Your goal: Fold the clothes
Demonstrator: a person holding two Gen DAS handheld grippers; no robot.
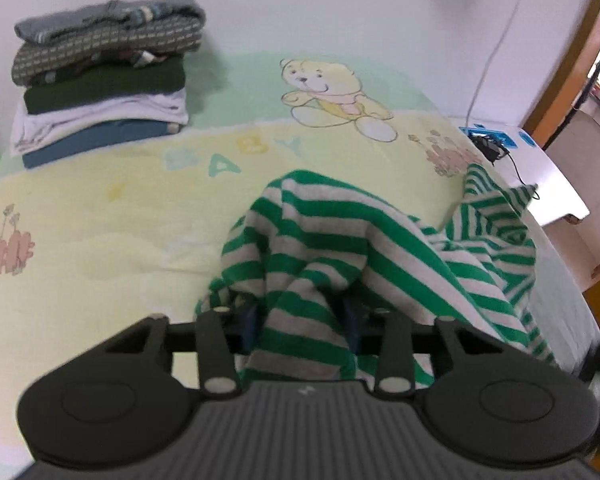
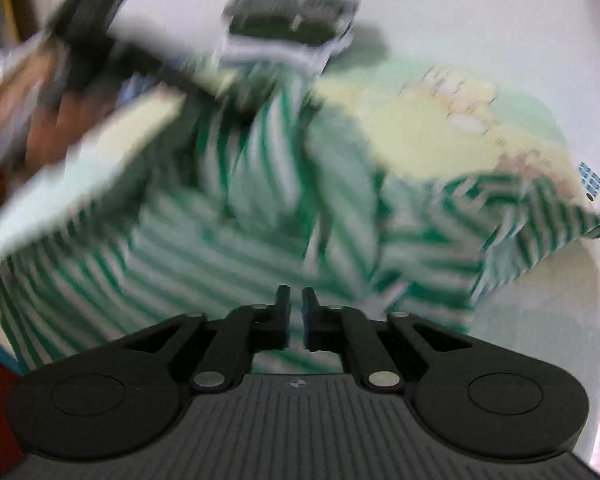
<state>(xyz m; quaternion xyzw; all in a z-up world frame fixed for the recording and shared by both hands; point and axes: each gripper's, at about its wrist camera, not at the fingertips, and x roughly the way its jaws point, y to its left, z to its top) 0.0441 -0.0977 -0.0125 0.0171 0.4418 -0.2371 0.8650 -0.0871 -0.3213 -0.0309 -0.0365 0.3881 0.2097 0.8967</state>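
Note:
A green and grey striped garment [image 1: 320,232] lies crumpled on the yellow and green baby-print bedsheet [image 1: 100,220]. My left gripper [image 1: 302,316] is shut on a bunched fold of it; cloth drapes over the fingers and hides their tips. The right wrist view is heavily blurred. There the striped garment [image 2: 240,232] fills the middle, partly lifted. My right gripper [image 2: 296,304] sits low in front of it, jaws almost together with only a thin slit, and no cloth shows clearly between them. The other gripper [image 2: 100,40] and a hand appear at the upper left.
A stack of folded clothes [image 1: 104,80] stands at the bed's far left against the white wall, also seen as the stack [image 2: 288,28]. A white side table [image 1: 540,184] with a black charger and cable [image 1: 488,144] sits right of the bed. A wooden door frame [image 1: 572,40] is beyond.

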